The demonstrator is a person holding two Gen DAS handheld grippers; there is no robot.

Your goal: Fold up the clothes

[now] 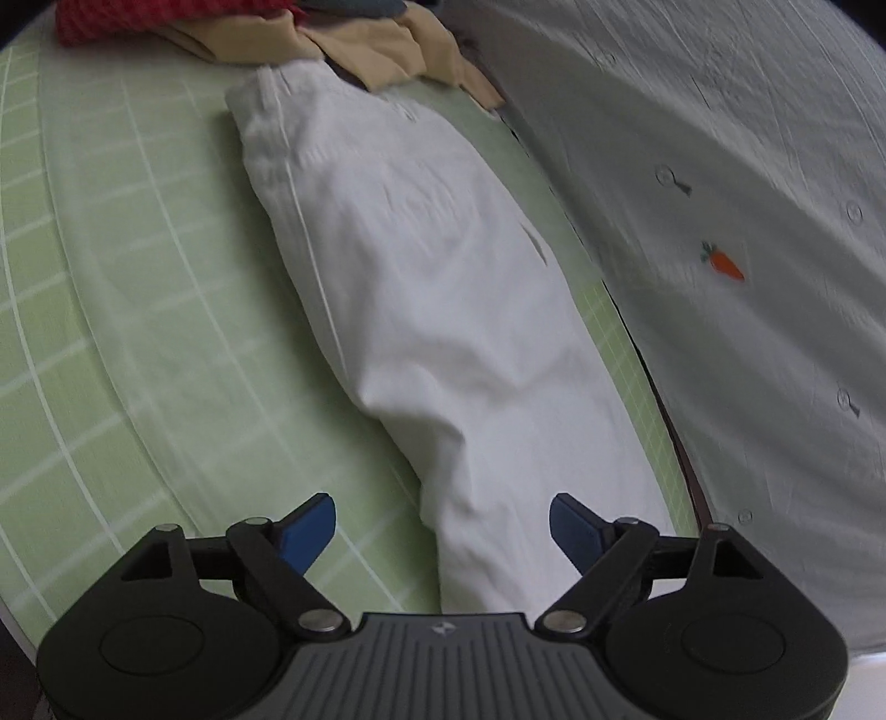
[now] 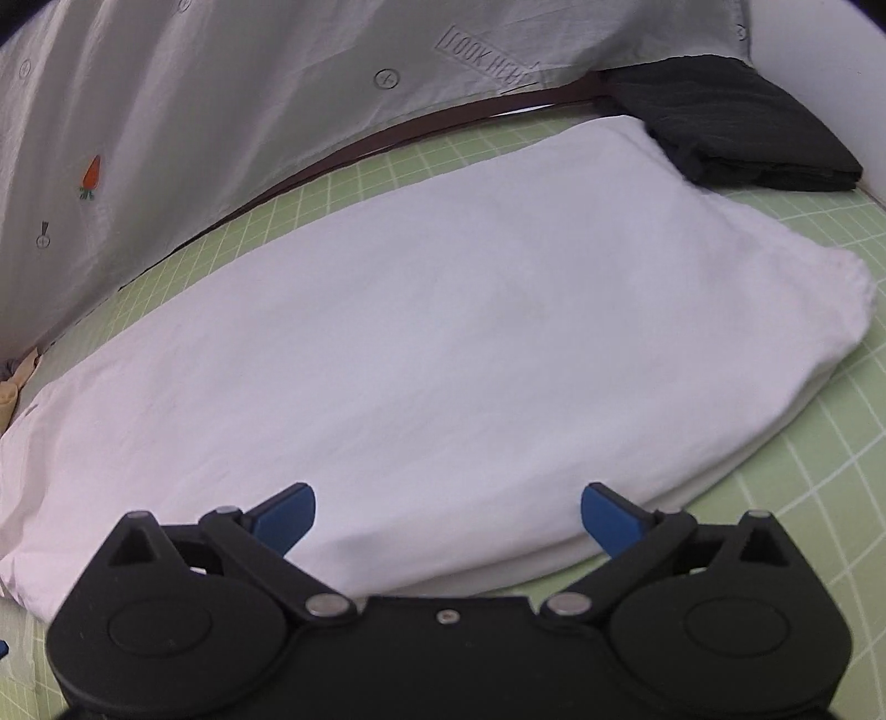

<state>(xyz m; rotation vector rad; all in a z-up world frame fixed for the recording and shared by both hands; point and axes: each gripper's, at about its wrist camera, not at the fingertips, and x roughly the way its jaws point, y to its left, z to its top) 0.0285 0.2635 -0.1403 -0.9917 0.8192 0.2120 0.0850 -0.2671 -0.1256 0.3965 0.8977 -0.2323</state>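
Note:
A white garment (image 1: 421,288) lies folded lengthwise on the green grid mat (image 1: 111,310), running from near my left gripper to the far pile. My left gripper (image 1: 443,529) is open and empty, just above the garment's near end. In the right wrist view the same white garment (image 2: 443,332) lies flat across the mat (image 2: 819,487). My right gripper (image 2: 448,515) is open and empty, over the garment's near edge.
A pile of red and tan clothes (image 1: 310,33) sits at the mat's far end. A folded black garment (image 2: 736,127) lies at the far right. A pale cloth with a carrot print (image 1: 725,263) hangs along the mat's edge, also in the right wrist view (image 2: 91,171).

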